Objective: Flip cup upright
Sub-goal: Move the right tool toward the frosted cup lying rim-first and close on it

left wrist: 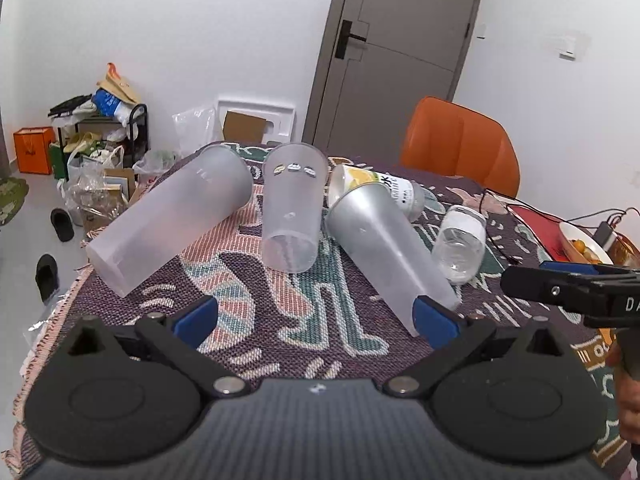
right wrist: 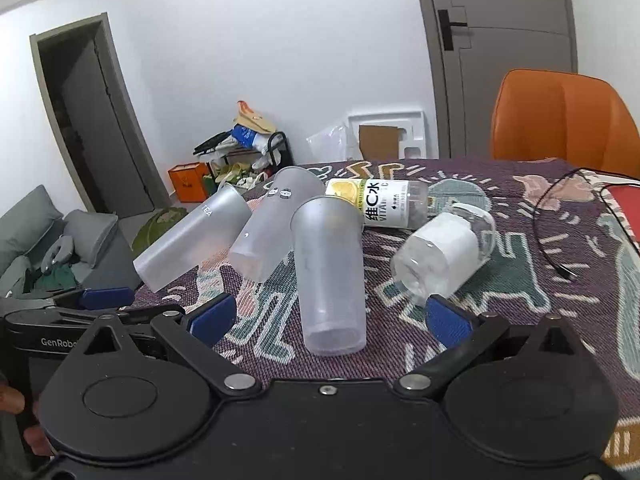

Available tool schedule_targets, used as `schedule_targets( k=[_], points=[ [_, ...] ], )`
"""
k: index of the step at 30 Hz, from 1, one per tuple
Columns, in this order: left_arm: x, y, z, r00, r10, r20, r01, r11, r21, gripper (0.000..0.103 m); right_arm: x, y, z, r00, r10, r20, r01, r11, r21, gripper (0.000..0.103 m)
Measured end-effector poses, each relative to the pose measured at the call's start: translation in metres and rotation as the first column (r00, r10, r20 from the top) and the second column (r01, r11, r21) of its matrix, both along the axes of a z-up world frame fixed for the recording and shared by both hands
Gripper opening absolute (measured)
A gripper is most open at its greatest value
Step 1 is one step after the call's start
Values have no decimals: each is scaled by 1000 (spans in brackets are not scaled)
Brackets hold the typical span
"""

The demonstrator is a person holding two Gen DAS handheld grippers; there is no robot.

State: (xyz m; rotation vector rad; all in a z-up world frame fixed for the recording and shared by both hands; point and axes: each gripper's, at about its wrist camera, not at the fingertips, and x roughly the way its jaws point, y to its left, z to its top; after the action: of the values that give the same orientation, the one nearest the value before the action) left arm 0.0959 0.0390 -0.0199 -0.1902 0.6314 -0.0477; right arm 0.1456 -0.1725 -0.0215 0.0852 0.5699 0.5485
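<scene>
On the table (right wrist: 520, 280), a frosted cup (right wrist: 330, 272) lies on its side between the right gripper (right wrist: 330, 320)'s wide-open, empty jaws; the left gripper (left wrist: 316, 320) is likewise spread, holding nothing.

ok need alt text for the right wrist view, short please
Three frosted plastic cups lie on their sides on a patterned tablecloth, with a vitamin water bottle and a small clear jar also lying down beside them. The right tool is open just in front of the nearest cup, and an orange chair stands behind the table.
</scene>
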Motion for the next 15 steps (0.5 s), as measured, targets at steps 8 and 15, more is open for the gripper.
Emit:
schedule_targets(
  k=[8, 15],
  points=[
    [19, 8, -10, 1000, 15, -6, -15, 1000, -16, 102, 31, 24, -8, 998, 43, -39, -45, 998, -36, 94],
    [32, 16, -19, 999, 38, -25, -38, 999, -22, 102, 57, 40, -20, 995, 64, -82, -70, 995, -72, 89]
  ],
)
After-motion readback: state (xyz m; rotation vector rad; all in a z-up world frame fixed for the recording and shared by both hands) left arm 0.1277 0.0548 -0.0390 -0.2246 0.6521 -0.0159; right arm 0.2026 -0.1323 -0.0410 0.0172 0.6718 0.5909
